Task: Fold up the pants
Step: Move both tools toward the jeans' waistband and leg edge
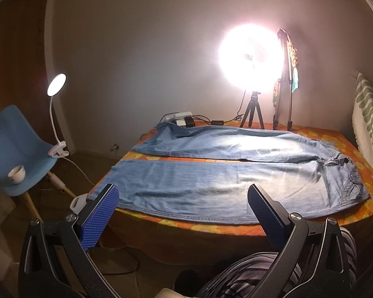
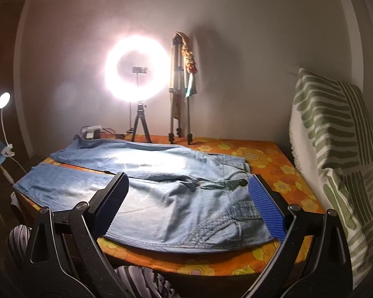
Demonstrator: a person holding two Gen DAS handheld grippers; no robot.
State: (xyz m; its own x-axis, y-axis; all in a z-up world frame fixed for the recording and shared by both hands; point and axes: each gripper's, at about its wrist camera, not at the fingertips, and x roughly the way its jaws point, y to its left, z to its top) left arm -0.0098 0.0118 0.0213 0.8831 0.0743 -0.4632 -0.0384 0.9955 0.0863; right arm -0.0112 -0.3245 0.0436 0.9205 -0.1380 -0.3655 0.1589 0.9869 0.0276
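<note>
Faded denim pants (image 1: pixel 211 171) lie flat, legs spread apart, on a table with an orange floral cloth (image 1: pixel 335 136). Both the left gripper (image 1: pixel 182 213) and right gripper (image 2: pixel 187 203) hover released above the near edge, their blue dimpled pads (image 2: pixel 267 207) wide apart and empty.

Faded matt denim pants (image 1: pixel 211 178); printed cloth table cover (image 2: pixel 273 164); tool (image 1: pixel 184 213) pads of knobbly blue rubber

Each camera sits just behind its own fingers and looks forward between them, low over the near edge of the table (image 1: pixel 236 231). The left gripper (image 1: pixel 184 193) faces the leg end of the jeans (image 1: pixel 211 178); the right gripper (image 2: pixel 189 181) faces the waist end. Both views share the jeans, the ring light (image 2: pixel 136 70) and the far wall.
</note>
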